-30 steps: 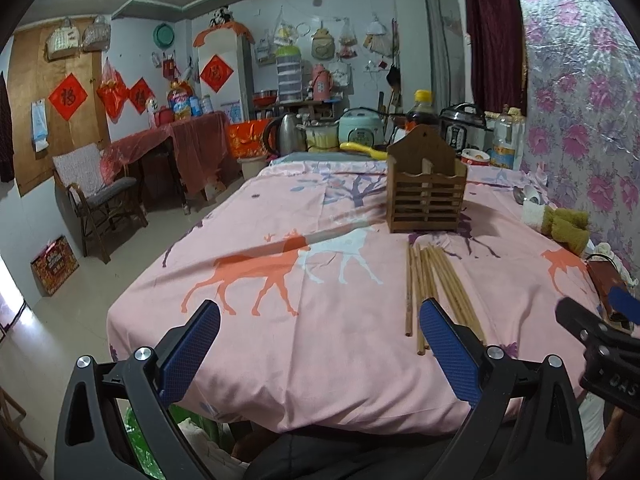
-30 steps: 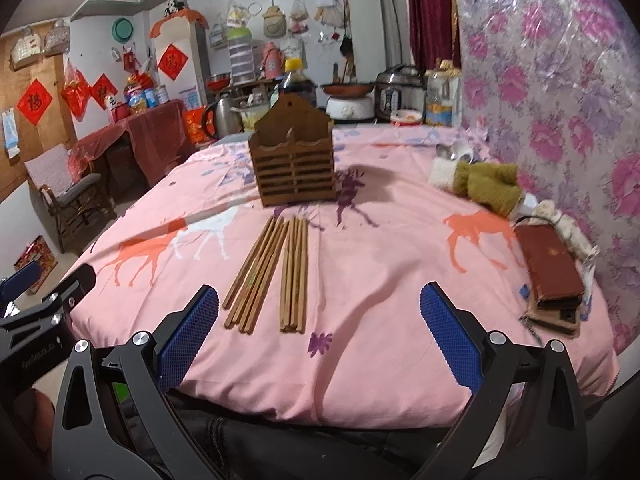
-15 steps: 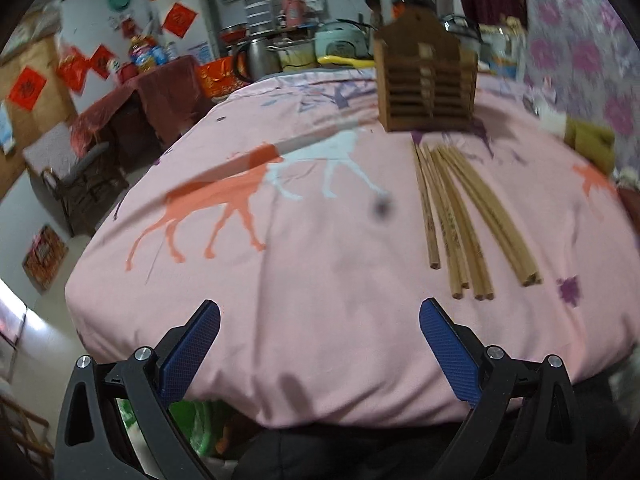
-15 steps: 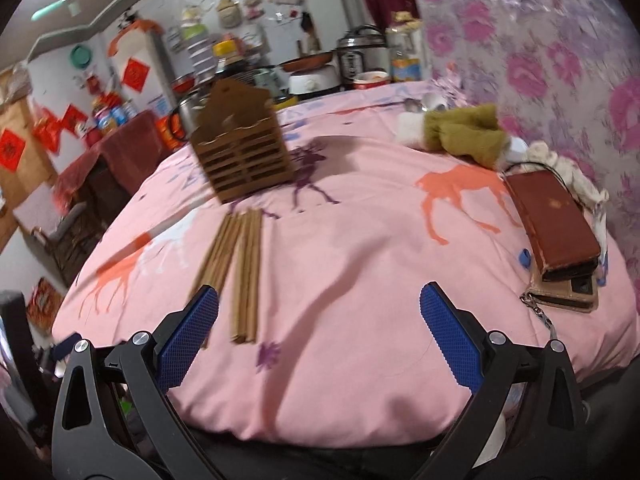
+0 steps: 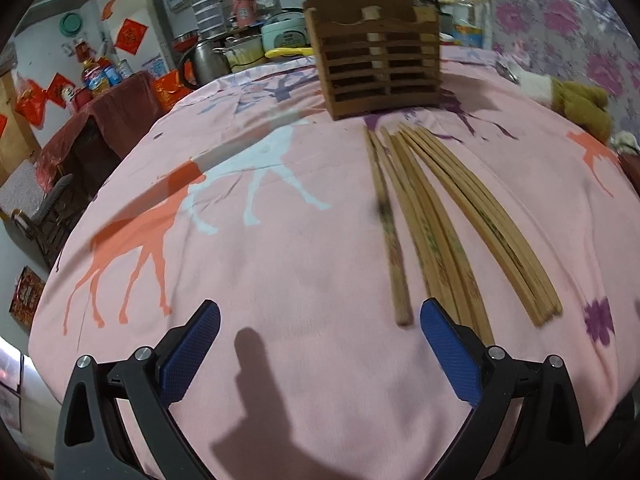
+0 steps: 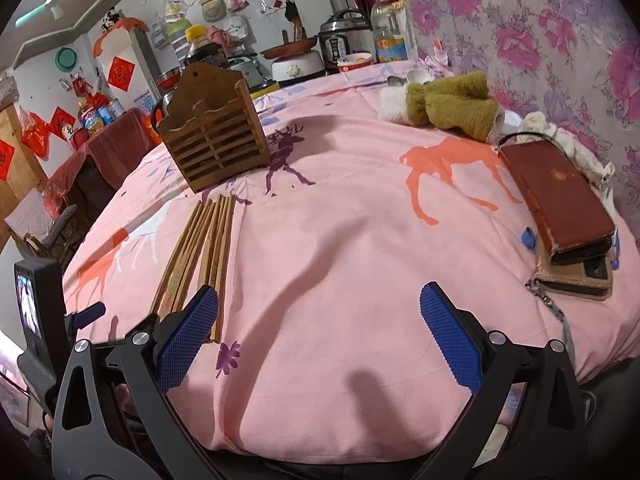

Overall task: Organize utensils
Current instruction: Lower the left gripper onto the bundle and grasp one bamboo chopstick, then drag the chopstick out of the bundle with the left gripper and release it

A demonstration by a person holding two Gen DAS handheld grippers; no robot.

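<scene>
The bench is the largest item: a rounded surface under a pink cloth printed with orange, white and purple deer. It carries every task item and stands against a wall covered in purple floral sheeting. Behind it the room holds rice cookers, bottles, kettles and red paper decorations.

The wooden utensil holder stands upright at the far middle of the bench. Its slatted front faces the operator, and its open top appears empty. This is judged to be the destination for the utensils.

The chopsticks lie flat on the cloth in a loose fan. Their far tips end just beside the holder base; their near ends point at the operator. This lengthwise layout suits a pick-up from the near ends. One stick lies slightly apart on the left of the bundle.

Well apart, at the right edge, lie a brown wallet stacked on a phone and a green plush item. Neither is judged to belong to the task.

The left claw is spread wide and holds nothing. Its right finger sits just beside the near ends of the middle sticks. The right claw is likewise spread wide and empty, with the sticks at its left finger.

No stick is yet gripped or stowed.
</scene>
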